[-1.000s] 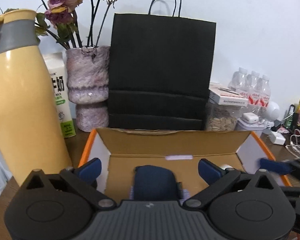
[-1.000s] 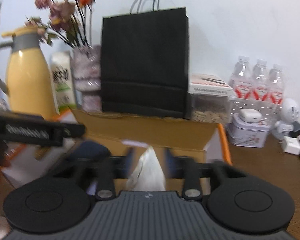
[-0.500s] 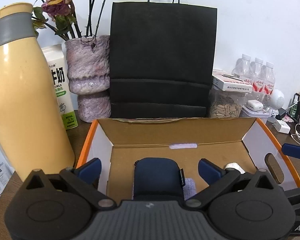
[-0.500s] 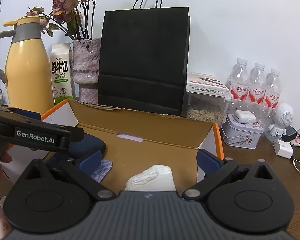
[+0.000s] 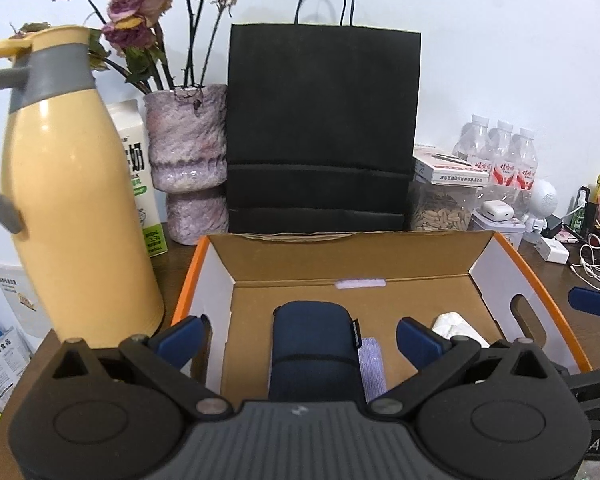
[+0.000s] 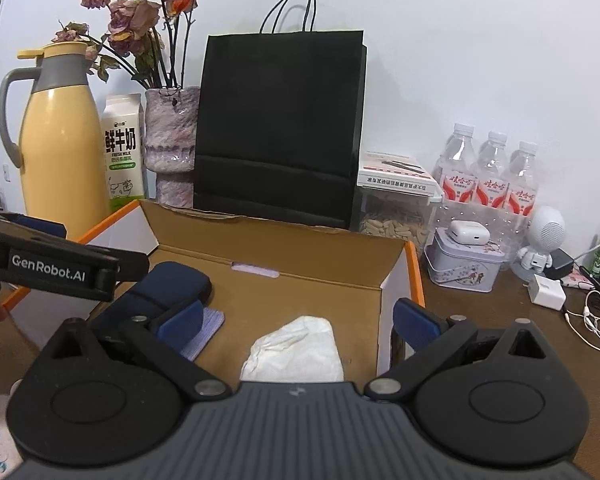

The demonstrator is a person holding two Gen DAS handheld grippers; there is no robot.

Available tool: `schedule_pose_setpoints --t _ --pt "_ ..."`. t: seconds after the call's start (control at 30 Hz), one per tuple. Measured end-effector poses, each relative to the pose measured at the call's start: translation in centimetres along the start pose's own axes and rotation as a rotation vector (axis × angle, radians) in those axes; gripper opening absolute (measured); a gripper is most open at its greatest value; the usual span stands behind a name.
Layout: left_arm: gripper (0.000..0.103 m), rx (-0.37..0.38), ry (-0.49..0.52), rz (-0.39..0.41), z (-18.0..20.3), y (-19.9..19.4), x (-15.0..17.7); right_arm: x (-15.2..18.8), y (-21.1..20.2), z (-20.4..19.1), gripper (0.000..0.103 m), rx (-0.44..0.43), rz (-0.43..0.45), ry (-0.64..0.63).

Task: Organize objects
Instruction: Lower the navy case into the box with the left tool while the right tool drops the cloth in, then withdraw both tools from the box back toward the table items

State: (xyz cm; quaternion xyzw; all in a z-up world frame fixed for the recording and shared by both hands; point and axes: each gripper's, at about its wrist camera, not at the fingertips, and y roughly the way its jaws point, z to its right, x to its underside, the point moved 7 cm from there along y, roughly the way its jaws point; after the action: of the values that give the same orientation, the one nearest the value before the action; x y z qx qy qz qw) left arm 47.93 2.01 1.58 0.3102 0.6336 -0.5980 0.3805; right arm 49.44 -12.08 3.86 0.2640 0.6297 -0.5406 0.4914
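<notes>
An open cardboard box (image 5: 348,258) with orange edges sits on the brown table. Inside lie a dark blue pouch (image 5: 314,348), a small purple cloth (image 5: 370,364) beside it and a white crumpled tissue pack (image 5: 454,326). My left gripper (image 5: 304,334) is open and empty, above the box's near edge with the pouch between its fingers' line of sight. My right gripper (image 6: 298,320) is open and empty, above the tissue pack (image 6: 296,350). The box (image 6: 312,236), the pouch (image 6: 168,284) and the left gripper's body (image 6: 52,268) show in the right wrist view.
Behind the box stand a black paper bag (image 5: 324,128), a purple vase with dried flowers (image 5: 188,148), a milk carton (image 5: 138,176) and a yellow thermos jug (image 5: 72,184). To the right are a seed container (image 5: 440,208), water bottles (image 5: 500,156), a tin (image 6: 464,264) and cables (image 6: 596,312).
My right gripper has opened and let go of the white tissue pack, which now lies in the box. Both grippers have pulled back and up a little.
</notes>
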Motion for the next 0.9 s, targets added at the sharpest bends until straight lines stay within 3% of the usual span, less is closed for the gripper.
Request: schedule_pose_setpoints --t 0.57,0.9 --pt "0.103 -0.004 -0.045 -0.051 -1.0 -7.6 4.1 2.6 -7.7 -3.0 0.103 -0.023 -0.030 0.009" --pt "0.103 -0.015 -0.018 -0.054 -1.0 -13.4 6.5 4.5 -12.6 -5.0 0.103 -0.028 -0.052 0.012"
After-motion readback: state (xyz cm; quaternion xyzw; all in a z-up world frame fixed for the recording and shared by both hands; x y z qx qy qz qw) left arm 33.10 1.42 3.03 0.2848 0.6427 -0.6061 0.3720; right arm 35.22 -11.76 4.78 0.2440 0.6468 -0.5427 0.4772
